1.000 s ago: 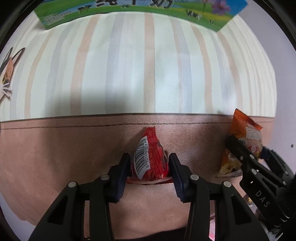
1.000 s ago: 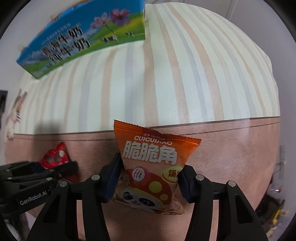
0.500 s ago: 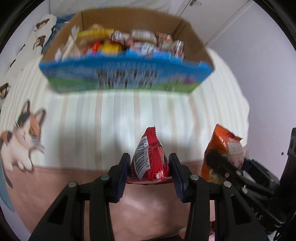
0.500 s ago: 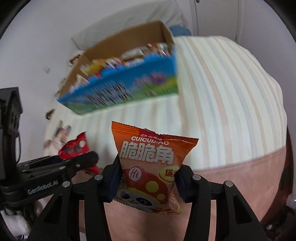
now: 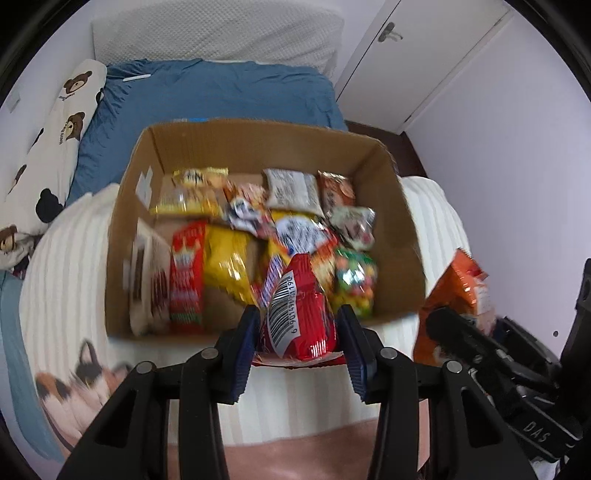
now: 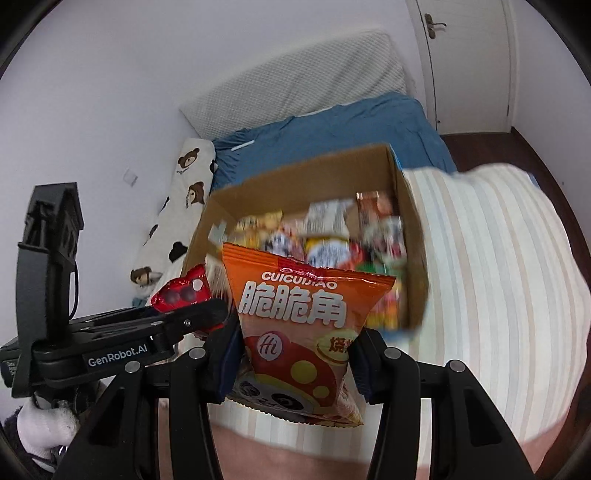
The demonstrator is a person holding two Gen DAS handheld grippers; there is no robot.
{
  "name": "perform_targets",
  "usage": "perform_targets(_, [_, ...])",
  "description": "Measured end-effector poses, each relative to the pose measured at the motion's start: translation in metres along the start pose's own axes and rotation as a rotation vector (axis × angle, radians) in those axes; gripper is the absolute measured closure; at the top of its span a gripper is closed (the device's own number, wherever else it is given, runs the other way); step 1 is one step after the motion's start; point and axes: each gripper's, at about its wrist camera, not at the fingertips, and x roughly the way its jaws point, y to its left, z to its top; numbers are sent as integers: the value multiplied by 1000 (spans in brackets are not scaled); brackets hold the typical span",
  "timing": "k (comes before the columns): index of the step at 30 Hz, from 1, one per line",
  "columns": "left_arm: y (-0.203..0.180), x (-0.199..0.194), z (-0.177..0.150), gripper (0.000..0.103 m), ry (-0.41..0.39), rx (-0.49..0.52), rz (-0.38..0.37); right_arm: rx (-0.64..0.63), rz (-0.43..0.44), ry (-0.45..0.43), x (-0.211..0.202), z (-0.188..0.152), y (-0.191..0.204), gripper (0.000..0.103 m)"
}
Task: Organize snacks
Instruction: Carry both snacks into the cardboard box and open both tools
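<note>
Matte black left gripper point(image 5: 300, 341) and right gripper point(image 6: 295, 363), each with ribbed dark-blue pads point(image 5: 244, 349), silver screws along triangular-cutout fingers. White "GenRobot.AI" and "DAS" lettering on the sides.

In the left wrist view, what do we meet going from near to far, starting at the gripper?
Left gripper holding the red foil snack packet → open cardboard box of snacks → blue bedsheet → white textured pillow.

Both wrist views angled steeply down, sharing the snack box point(image 5: 136, 206) point(image 6: 402, 206)
</note>
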Motion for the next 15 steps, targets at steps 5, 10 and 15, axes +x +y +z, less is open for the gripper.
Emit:
perform_targets(5, [17, 39, 50, 62, 104, -9, 37, 6, -2, 58, 41, 53, -8, 50])
perform_targets(10, [31, 78, 72, 62, 218, -27, 59, 17, -18, 164, 93, 74, -19, 50])
perform_targets(15, [47, 119, 72, 61, 363, -103, 36, 22, -29, 289, 143, 76, -28, 49])
